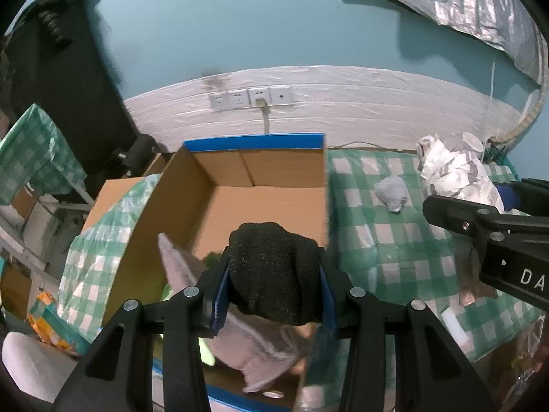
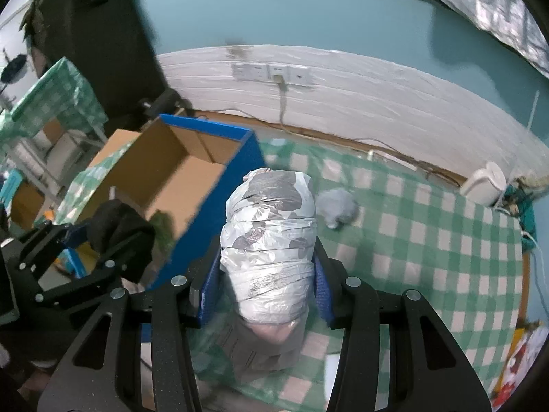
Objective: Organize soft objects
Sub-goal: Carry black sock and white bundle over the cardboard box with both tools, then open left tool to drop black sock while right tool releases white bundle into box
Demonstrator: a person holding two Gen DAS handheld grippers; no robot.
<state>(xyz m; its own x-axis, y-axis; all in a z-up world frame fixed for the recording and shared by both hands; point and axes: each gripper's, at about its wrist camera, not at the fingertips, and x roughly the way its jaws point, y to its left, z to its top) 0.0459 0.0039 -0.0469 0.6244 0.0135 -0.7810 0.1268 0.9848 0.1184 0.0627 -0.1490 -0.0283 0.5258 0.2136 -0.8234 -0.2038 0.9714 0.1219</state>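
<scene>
While left gripper (image 1: pixel 274 271) pinches black knit (image 1: pixel 274 267), right gripper (image 2: pixel 267 271) pinches plastic-wrapped bundle (image 2: pixel 271 240); cardboard box (image 1: pixel 260 192) between; grey cloth (image 2: pixel 338 207) beyond.

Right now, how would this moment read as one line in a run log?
left gripper: shut on black knit item | right gripper: shut on plastic-wrapped bundle | cardboard box: open | grey soft item: on checked cloth

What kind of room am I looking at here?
Probably a lived-in home room used for sorting: a table under a green checked cloth, an open cardboard box, and wall sockets on a teal wall.
</scene>
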